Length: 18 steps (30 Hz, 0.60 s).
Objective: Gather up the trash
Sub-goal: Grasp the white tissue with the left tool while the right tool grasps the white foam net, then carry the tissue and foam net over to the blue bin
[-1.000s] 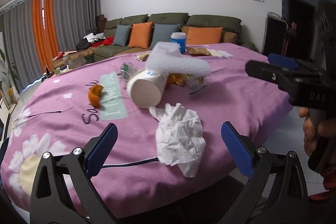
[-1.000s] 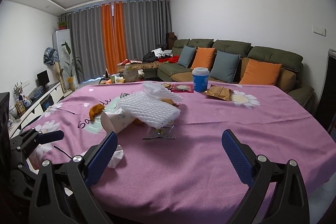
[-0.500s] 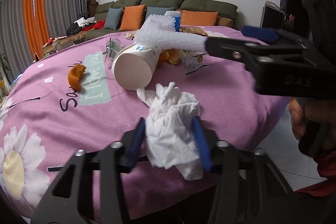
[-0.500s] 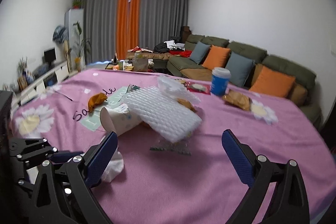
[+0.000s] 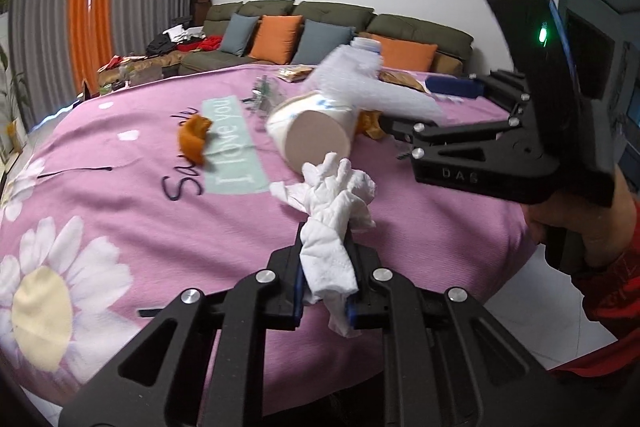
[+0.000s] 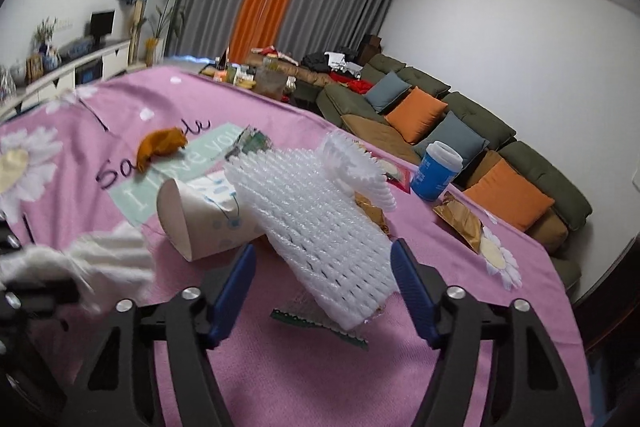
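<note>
Left gripper (image 5: 325, 277) has just been closing and now pinches the crumpled tissue (image 5: 334, 215) near the table's (image 5: 100, 227) front edge. Right gripper (image 6: 322, 277), jaws just narrowing but not yet touching, straddles the white foam net (image 6: 316, 227) leaning on the tipped paper cup (image 6: 200, 215) (orange peel (image 6: 160, 145) lies beyond).

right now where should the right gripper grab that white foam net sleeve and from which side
Grip the near, lower end of the foam net sleeve, across its width. It slopes down toward the right gripper, whose closing jaws already straddle that end without touching, so come straight in from the table's near edge.
</note>
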Motion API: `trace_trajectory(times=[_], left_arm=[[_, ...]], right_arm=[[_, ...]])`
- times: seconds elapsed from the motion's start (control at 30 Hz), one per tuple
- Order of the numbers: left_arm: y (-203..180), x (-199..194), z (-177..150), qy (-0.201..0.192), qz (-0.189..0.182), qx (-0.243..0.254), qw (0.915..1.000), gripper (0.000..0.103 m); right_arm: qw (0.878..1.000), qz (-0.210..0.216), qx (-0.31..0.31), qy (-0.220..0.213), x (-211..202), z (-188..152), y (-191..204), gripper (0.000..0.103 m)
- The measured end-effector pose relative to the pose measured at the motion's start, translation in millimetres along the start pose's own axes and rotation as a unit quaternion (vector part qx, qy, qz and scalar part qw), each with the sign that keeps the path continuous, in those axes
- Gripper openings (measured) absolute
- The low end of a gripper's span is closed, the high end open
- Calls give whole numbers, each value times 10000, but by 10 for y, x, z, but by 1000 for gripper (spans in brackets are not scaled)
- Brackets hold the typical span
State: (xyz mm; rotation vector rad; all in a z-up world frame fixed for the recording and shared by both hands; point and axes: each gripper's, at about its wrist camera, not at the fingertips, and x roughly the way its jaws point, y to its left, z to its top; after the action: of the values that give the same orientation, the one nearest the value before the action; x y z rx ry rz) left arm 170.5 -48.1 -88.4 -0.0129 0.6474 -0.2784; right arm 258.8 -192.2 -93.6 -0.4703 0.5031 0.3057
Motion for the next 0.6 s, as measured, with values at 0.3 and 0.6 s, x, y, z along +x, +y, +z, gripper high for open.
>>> trace_trajectory(times=[0.3,0.6], left_arm=[[150,-85,19,-113,13,-190,9998,15],[190,-303,49,-410,56,-327,9986,15]], right_arm=[[9999,-61,26,120,54,49,-1,21],[9954,212,836,-428,-266,223,-256,11]])
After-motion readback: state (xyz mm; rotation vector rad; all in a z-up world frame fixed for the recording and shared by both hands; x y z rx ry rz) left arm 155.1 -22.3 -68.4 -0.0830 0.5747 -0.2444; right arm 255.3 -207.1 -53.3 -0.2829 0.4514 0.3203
